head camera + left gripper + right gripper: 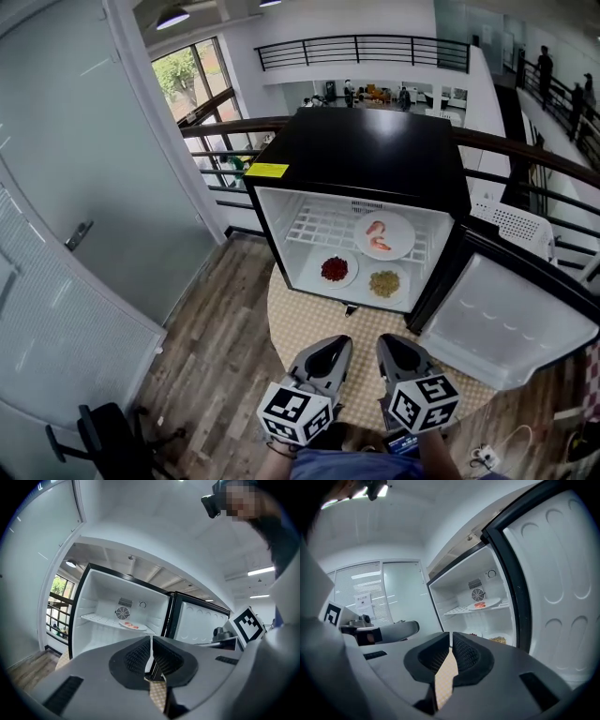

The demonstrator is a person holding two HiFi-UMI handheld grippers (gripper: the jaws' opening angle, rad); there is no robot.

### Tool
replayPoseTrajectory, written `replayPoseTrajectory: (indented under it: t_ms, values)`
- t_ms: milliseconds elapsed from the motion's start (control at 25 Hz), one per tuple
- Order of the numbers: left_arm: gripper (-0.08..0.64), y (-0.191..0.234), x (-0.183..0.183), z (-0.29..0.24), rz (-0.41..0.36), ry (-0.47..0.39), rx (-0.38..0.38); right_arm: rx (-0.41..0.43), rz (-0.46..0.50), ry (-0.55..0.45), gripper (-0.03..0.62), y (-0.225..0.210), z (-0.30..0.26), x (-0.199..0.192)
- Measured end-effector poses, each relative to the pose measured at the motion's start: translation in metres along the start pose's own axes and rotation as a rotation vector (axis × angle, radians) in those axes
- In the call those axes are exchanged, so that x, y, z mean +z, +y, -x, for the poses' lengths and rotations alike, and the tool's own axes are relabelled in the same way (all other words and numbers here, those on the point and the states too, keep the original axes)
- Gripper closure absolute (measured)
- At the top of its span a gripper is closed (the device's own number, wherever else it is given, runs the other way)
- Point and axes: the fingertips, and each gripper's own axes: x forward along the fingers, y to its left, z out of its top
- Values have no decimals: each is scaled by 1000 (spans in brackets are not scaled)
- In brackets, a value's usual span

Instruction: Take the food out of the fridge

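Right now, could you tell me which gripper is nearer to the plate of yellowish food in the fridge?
Right. The right gripper sits almost straight in front of the plate of yellowish food, outside the fridge; the left gripper is farther to its left.

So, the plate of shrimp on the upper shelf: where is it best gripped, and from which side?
Probably its near rim, coming in level through the open front of the fridge. The plate of shrimp lies flat on the wire shelf, walls close the other sides, and the shrimp sit mid-plate, leaving the rim bare.
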Motion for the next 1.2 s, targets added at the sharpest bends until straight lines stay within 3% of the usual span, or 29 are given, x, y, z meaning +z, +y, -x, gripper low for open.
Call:
replayPoseTrajectory:
  t_ms: [200,640,760,1200]
  values:
    - [541,26,11,-27,-6,6,-52,-56,-30,-9,566,-13,-28,13]
    - [540,50,12,-72,10,47,-187,-109,-190,-97,553,-37,-74,40]
    - [540,55,11,-79,17,55,-211,-102,-256,-97,512,-43,-86,43]
    - [532,84,5,-97,-21,107,-239,-164,-513,-152,466,-79,-120,59]
